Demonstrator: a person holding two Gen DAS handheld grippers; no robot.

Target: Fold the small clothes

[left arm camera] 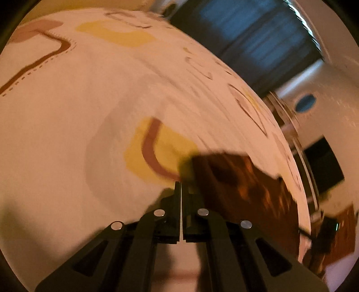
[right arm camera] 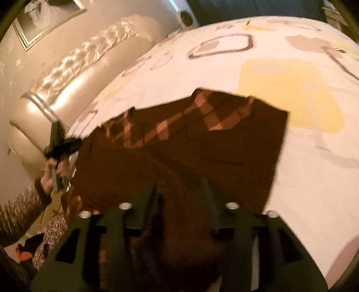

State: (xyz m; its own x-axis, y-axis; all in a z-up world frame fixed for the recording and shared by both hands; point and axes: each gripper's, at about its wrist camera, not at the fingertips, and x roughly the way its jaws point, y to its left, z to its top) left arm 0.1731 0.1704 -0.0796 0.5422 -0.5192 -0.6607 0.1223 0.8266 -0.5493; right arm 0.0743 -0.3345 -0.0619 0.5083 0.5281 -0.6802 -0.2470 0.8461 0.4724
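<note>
A dark brown garment (right arm camera: pixel 202 152) with a pink-and-brown diamond-check band lies spread flat on the patterned bed sheet (right arm camera: pixel 291 168). My right gripper (right arm camera: pixel 181 193) hovers over its near part, jaws apart, with brown cloth showing in the gap and no pad pressing on it. In the left wrist view the same garment (left arm camera: pixel 242 184) lies blurred just right of my left gripper (left arm camera: pixel 180 184), whose jaws are shut with nothing visible between them. The right wrist view also shows the left gripper (right arm camera: pixel 60 143), held by a hand (right arm camera: pixel 50 173) at the garment's left edge.
The sheet (left arm camera: pixel 78 112) is white with yellow patches and brown lines. A padded cream headboard (right arm camera: pixel 67 74) and a framed picture (right arm camera: pixel 44 18) stand to the left. The bed's edge, a dark curtain (left arm camera: pixel 258 33) and a black screen (left arm camera: pixel 323 164) lie to the right.
</note>
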